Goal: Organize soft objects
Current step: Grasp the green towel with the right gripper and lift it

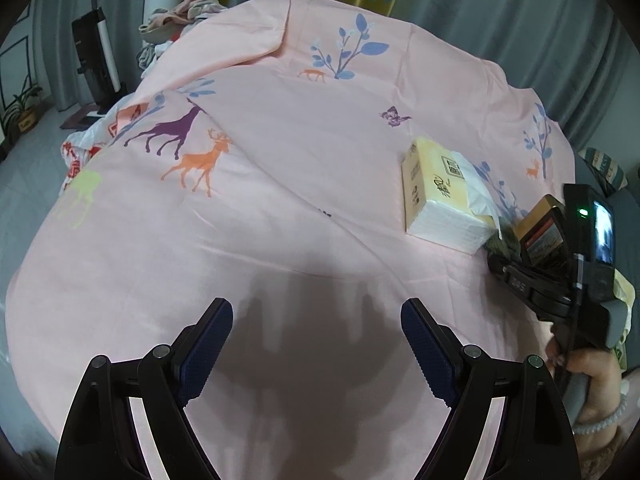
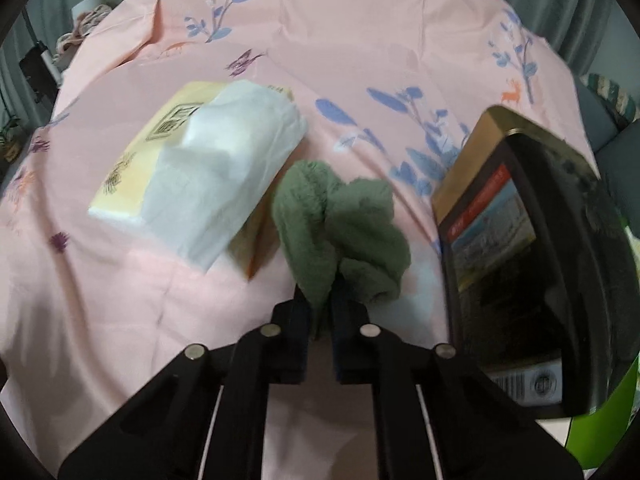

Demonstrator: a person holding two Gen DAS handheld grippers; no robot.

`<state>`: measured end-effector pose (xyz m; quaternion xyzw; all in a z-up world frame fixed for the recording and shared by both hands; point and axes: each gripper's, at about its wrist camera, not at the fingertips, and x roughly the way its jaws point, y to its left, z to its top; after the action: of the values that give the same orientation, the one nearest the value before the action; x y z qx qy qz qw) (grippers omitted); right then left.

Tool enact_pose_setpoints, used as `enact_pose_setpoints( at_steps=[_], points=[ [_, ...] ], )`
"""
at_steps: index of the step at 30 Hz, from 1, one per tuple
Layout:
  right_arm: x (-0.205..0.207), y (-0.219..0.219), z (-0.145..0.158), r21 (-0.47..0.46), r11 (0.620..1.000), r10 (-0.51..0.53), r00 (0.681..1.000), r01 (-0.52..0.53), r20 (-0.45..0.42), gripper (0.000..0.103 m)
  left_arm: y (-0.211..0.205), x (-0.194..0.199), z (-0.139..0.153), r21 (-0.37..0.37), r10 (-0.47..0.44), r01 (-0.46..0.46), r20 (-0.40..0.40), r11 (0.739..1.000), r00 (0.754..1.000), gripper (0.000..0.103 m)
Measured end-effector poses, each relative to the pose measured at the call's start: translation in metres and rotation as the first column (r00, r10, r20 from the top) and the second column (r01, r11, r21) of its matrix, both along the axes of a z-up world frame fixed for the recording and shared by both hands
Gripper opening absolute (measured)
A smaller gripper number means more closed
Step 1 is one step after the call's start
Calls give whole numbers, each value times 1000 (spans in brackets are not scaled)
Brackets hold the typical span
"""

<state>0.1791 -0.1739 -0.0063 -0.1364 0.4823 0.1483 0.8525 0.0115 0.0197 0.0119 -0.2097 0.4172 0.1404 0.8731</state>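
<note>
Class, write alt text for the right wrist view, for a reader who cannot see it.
The right gripper pinches a crumpled green cloth on a pink printed bedsheet. A tissue pack lies left of the cloth, a dark tin box right.

Green cloth (image 2: 340, 220), pink deer-printed sheet (image 1: 280, 160).

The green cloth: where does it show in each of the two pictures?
Left wrist view: only a sliver of the green cloth shows at the right, just below the tissue pack.
Right wrist view: centre, the green cloth is pinched in the right gripper.
Shared landmark: the tissue pack beside it.
</note>
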Motion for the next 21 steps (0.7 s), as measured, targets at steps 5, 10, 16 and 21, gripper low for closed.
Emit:
enact_pose_setpoints(
  at_steps=[5, 10, 16, 21],
  points=[
    [-35, -8, 23, 113, 991, 81, 994, -72, -73, 8, 4, -2, 2, -25, 6, -6, 10, 1000, 1000, 86],
    [-86, -5, 38, 218, 957, 221, 968, -191, -120, 8, 4, -4, 2, -47, 3, -2, 16, 999, 1000, 86],
    [-117, 9, 28, 270, 925, 322, 929, -267, -185, 13, 2, -6, 3, -58, -3, 4, 17, 998, 1000, 86],
    [-111, -4, 34, 314, 932, 257, 940, -180, -224, 57, -1, -7, 4, -76, -15, 17, 29, 997, 999, 86]
  ],
)
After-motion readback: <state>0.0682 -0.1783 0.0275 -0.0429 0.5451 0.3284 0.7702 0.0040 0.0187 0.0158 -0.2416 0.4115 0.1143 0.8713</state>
